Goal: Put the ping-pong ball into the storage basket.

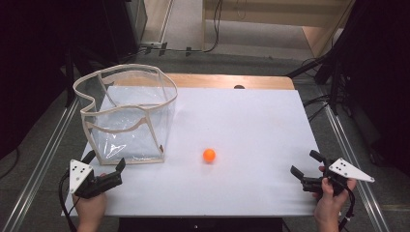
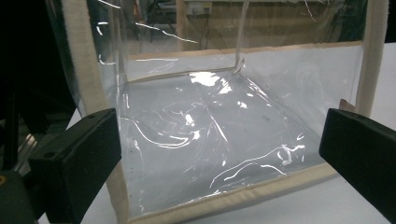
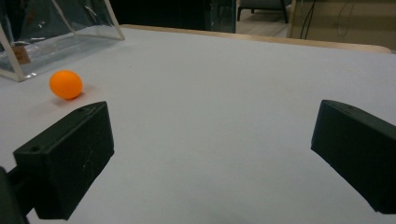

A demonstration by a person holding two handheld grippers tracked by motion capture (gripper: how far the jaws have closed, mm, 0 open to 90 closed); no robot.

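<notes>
Left gripper [image 1: 105, 162] low over table [image 1: 251, 121] near edge, hand [image 1: 91, 209] under it, jaws wide apart, nothing between them, aimed at clear bag [image 1: 126, 113] just ahead (bag upright, mouth open, cream trim). Right gripper [image 1: 305, 164] at near right corner, hand [image 1: 329, 203] gripping from below, jaws wide, empty, pointing left-forward. Orange ball [image 1: 209, 154] on table, well apart from right gripper, ahead and to its left; just beside bag's near corner.

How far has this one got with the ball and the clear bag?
Nothing looks done yet: the orange ball lies on the table, outside the clear bag. In hand: the left gripper faces the bag, open; the right gripper is open, empty. Grasping remains.
</notes>
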